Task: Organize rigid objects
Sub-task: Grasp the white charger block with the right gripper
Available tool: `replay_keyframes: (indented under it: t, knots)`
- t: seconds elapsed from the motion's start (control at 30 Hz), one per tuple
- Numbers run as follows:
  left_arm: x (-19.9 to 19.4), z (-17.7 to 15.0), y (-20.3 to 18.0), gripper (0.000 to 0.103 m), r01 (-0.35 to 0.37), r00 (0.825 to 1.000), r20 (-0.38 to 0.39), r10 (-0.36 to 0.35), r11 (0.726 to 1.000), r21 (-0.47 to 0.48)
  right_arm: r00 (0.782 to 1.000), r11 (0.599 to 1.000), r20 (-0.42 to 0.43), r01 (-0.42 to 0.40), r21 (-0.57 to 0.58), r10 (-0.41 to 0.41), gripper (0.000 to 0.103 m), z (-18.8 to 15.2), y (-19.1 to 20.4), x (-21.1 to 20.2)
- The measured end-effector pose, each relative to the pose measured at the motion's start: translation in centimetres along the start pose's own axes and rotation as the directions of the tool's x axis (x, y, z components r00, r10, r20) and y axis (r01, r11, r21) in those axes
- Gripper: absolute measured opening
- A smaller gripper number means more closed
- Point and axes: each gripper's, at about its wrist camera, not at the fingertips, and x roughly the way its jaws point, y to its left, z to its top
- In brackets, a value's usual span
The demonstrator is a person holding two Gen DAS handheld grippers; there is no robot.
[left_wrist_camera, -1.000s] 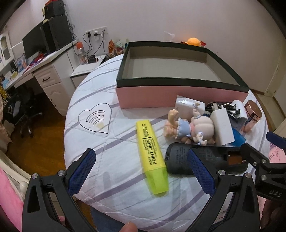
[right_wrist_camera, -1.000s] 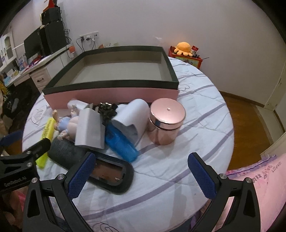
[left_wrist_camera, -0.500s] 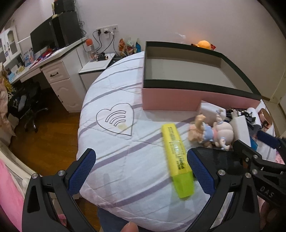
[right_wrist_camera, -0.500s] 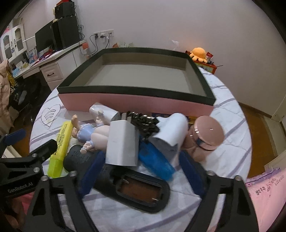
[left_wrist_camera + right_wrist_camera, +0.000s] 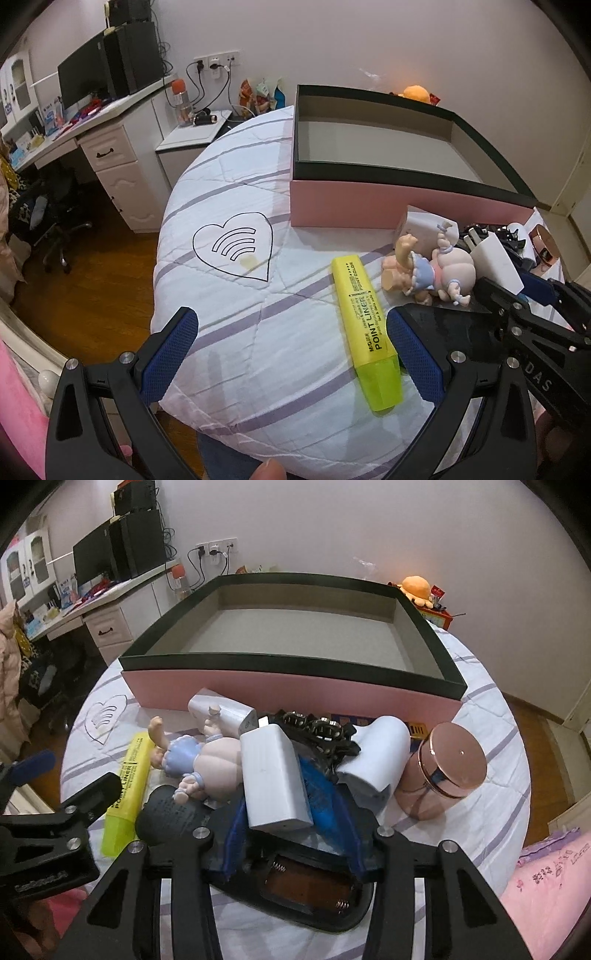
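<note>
A pile lies in front of the pink box with a dark rim (image 5: 295, 694), (image 5: 369, 206): a baby doll (image 5: 207, 760), a white block (image 5: 275, 775) on a blue item (image 5: 321, 786), a white roll (image 5: 380, 757), a rose-gold jar (image 5: 443, 771) and a black battery case (image 5: 306, 890). My right gripper (image 5: 293, 834) is closing its jaws around the white block and the blue item; the pads stand just beside them. A yellow highlighter (image 5: 365, 325) lies just inside the right finger of my left gripper (image 5: 291, 356), which is wide open over the cloth.
The round table wears a white striped cloth with a heart drawing (image 5: 232, 251). Black clips (image 5: 317, 731) and a white bottle (image 5: 218, 712) lie against the box. A desk with a monitor (image 5: 85, 85) stands at the left, and wooden floor lies below the table edge.
My right gripper moved in over the pile and its jaws came from wide open to close around the white block. In the left wrist view the objects slid to the right.
</note>
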Motion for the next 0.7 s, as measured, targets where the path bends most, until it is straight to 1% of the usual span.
replay_keyframes:
  t: [0.07,0.1,0.13,0.33,0.6,0.7]
  knots:
    - [-0.1,0.0,-0.1,0.103,-0.001,1.0,0.0,0.001,1.0,0.002,1.0,1.0,0.006,0.0,-0.002,0.0,0.044,0.1,0.1,0.0]
    - [-0.1,-0.1,-0.2,0.103,0.0,1.0,-0.001,0.0,1.0,0.004,1.0,1.0,0.01,-0.014,-0.001,0.014,0.034,0.2,0.0,0.1]
    - [-0.1,0.0,-0.3,0.103,0.002,1.0,-0.001,-0.002,1.0,0.005,1.0,1.0,0.007,-0.024,-0.001,0.024,0.029,0.2,0.0,0.2]
    - [-0.2,0.2,-0.8,0.103,0.007,1.0,0.0,-0.007,1.0,0.009,0.997,0.997,0.014,-0.071,0.002,0.071,0.024,-0.3,0.1,-0.3]
    - [-1.1,0.6,-1.4,0.103,0.01,1.0,0.026,-0.011,1.0,0.019,0.993,0.994,0.054,-0.105,0.011,0.104,0.023,-0.2,-0.5,-2.1]
    - [-1.2,0.8,-1.5,0.103,0.008,1.0,0.028,-0.009,1.0,0.019,0.993,0.994,0.056,-0.108,0.009,0.107,0.023,-0.2,-0.7,-2.3]
